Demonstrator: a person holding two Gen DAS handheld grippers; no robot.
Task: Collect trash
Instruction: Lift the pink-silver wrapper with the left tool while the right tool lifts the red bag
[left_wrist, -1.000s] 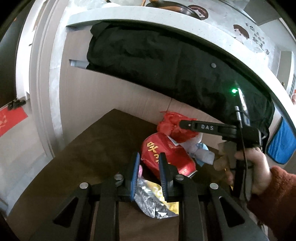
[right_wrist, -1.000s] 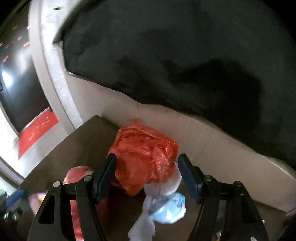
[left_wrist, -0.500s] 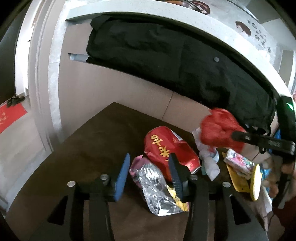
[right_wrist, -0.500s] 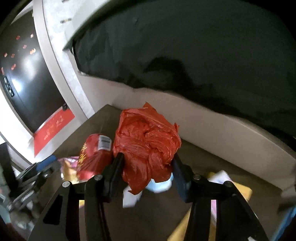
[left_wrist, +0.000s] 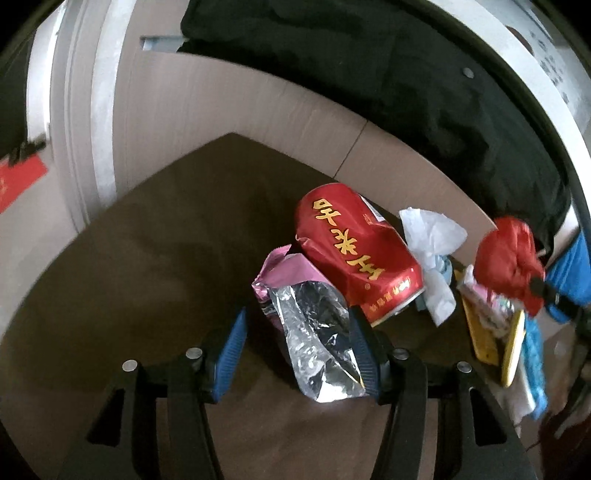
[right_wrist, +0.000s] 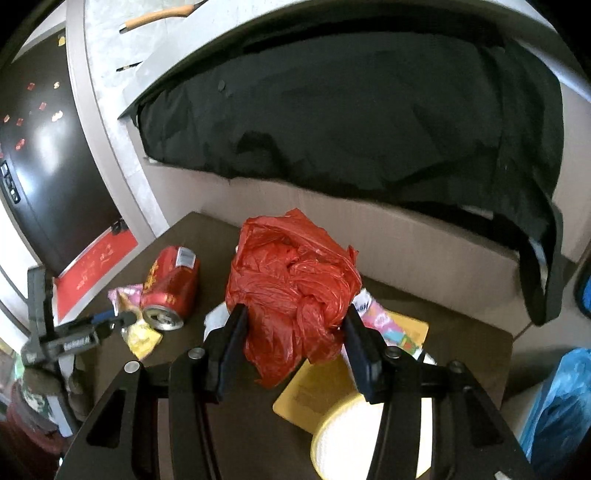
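My right gripper is shut on a crumpled red plastic bag and holds it above the brown table; the bag also shows in the left wrist view at the right. My left gripper is open, its blue pads either side of a silver and pink foil wrapper lying on the table. A dented red can lies on its side just beyond the wrapper; it also shows in the right wrist view. White and blue tissue lies beside the can.
A yellow board with colourful wrappers and a round yellow-rimmed lid lies on the brown table. A black garment hangs over the ledge behind. A blue plastic bag stands at the right.
My right gripper closed on the red bag and lifted it up and to the right, away from the can. My left gripper opened wider around the foil wrapper.
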